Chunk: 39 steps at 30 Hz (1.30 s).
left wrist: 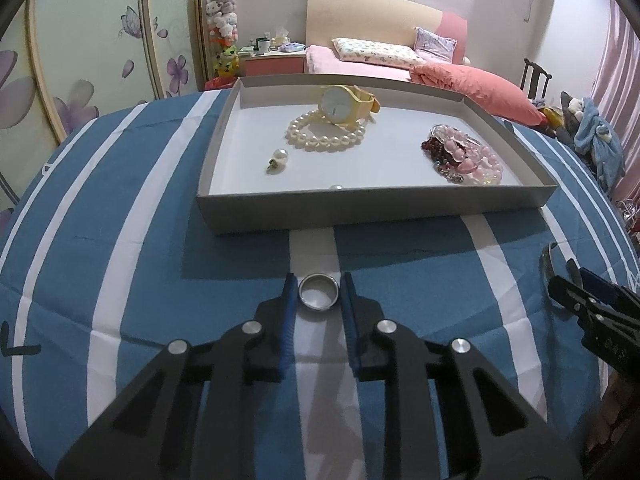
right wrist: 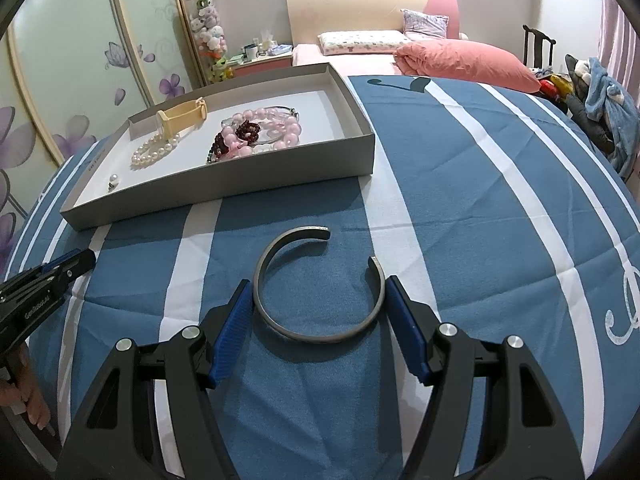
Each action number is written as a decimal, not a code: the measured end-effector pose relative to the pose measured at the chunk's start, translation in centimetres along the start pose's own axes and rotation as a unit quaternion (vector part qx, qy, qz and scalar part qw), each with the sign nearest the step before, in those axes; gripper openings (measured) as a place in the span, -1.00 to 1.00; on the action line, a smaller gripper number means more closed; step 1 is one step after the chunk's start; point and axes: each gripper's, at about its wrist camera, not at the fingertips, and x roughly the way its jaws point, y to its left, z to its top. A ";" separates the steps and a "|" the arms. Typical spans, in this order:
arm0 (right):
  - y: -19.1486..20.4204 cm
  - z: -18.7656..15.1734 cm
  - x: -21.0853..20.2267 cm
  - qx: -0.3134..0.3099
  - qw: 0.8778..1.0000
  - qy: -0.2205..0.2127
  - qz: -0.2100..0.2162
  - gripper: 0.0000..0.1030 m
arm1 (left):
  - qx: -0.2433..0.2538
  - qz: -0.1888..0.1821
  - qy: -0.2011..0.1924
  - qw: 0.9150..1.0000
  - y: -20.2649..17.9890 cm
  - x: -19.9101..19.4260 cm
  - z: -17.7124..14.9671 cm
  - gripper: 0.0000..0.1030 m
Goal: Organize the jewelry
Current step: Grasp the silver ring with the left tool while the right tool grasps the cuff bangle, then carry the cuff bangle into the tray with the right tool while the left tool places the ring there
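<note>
A silver ring (left wrist: 319,307) lies on the blue-and-white striped cloth (left wrist: 120,240), just in front of the grey tray (left wrist: 376,210). My left gripper (left wrist: 319,278) has its blue pads against both sides of the ring. A silver open cuff bangle (right wrist: 316,336) lies on the cloth, and my right gripper (right wrist: 318,282) holds it across its width, pads touching both sides. The tray (right wrist: 224,180) holds a yellow watch (left wrist: 344,106), a pearl bracelet (left wrist: 326,136), a pearl earring (left wrist: 279,159) and pink beads (left wrist: 476,160) with dark red beads (left wrist: 434,146).
The right gripper (left wrist: 576,280) shows at the right edge of the left wrist view. The left gripper (right wrist: 82,260) and a hand (right wrist: 32,400) show at the left of the right wrist view. A pink bed (left wrist: 400,64) stands behind, a wardrobe (left wrist: 80,60) to the left.
</note>
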 end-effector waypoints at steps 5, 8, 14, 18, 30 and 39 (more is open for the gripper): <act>-0.2 0.0 -0.1 0.006 1.000 -0.003 0.010 0.29 | -0.002 -0.001 -0.018 1.000 0.4 -0.9 -0.1 -0.58; 0.0 0.0 -0.3 0.002 1.000 -0.009 0.014 0.29 | -0.002 -0.001 -0.034 0.999 0.4 -1.7 -0.1 -0.57; 0.8 0.0 -1.5 -0.020 0.999 -0.043 0.018 0.29 | -0.004 -0.005 -0.075 0.997 0.5 -3.3 0.1 -0.57; 1.2 0.2 -2.6 -0.032 0.996 -0.078 0.019 0.29 | -0.003 -0.004 -0.117 0.993 0.4 -4.9 0.3 -0.58; 2.4 1.5 -6.8 -0.057 0.977 -0.201 0.045 0.29 | -0.004 -0.006 -0.192 0.981 0.2 -7.8 1.0 -0.57; 2.9 3.0 -8.3 -0.054 0.962 -0.260 0.057 0.29 | -0.007 0.000 -0.217 0.976 0.2 -8.8 1.6 -0.57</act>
